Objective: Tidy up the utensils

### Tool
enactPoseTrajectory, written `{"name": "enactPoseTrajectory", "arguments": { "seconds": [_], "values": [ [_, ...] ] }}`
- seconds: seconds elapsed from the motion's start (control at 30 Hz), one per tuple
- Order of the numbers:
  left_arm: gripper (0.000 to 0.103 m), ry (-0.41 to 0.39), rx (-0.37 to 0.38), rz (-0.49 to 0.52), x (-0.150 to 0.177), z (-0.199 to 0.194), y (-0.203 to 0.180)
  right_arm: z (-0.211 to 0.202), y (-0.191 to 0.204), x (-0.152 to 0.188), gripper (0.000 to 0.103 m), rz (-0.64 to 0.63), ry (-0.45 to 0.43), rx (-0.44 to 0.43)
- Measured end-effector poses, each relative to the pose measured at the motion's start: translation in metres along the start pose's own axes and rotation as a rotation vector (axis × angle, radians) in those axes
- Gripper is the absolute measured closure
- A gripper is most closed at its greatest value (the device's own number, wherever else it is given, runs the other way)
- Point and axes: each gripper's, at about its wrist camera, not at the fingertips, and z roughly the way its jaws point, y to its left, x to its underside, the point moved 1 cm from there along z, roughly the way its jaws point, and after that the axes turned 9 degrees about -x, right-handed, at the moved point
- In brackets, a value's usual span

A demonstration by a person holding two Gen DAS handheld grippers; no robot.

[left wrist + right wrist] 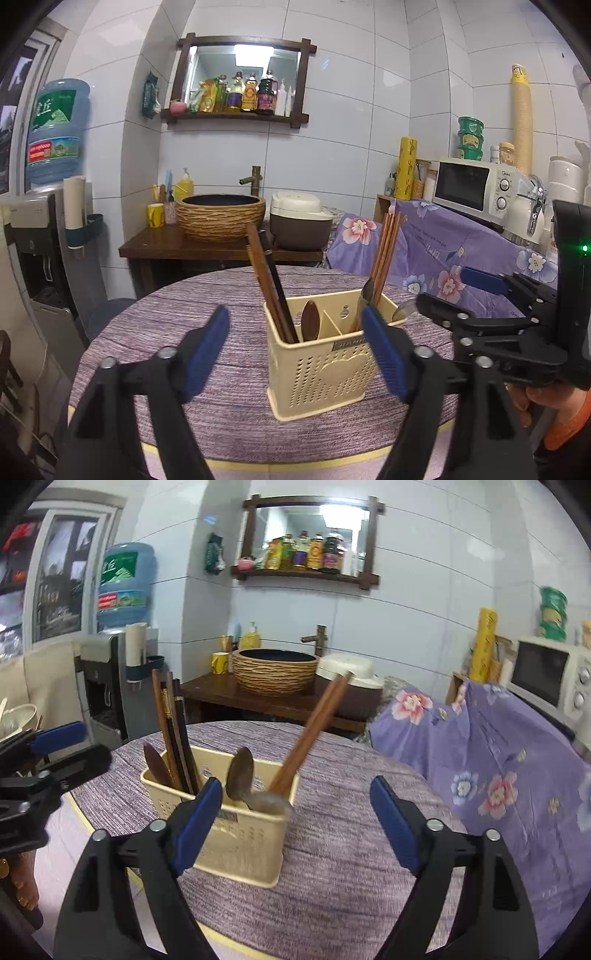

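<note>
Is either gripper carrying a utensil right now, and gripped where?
Nothing is held. The left gripper and right gripper both have their jaws spread wide, empty; the chopsticks and spoons stand in the holder.

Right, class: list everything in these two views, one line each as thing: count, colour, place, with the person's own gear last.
utensil holder: one, cream, on the table
dark chopsticks: a bundle, brown and black, holder's left compartment
reddish chopsticks: a bundle, copper-brown, right compartment
wooden spoon: one, brown, left compartment
metal spoons: two, grey, right compartment
table: one, purple cloth
basin: one, woven tan, back counter
microwave: one, cream, right
left gripper: open
right gripper: open
</note>
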Motion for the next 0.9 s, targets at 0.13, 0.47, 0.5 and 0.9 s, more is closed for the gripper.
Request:
{"name": "enactPoseTrajectory", "arguments": {
  "seconds": [0.13,0.47,0.5,0.9],
  "values": [
    [0.005,-0.04,-0.018,0.003,0.018,-0.023,0.005,-0.025,0.002,0.028,0.011,0.039,0.008,0.047],
    [0.005,-0.081,-0.102,0.041,0.097,-0.093,0.008,-0.106,0.052,0.127,0.006,0.044,-0.087,0.037],
    [0.005,-0.084,-0.114,0.021,0.104,-0.099,0.012,-0.113,0.056,0.135,0.006,0.053,-0.094,0.04],
    [0.005,-0.063,-0.188,-0.059,0.164,-0.166,0.029,-0.17,0.094,0.21,0.006,0.108,-0.054,0.017]
  ]
}}
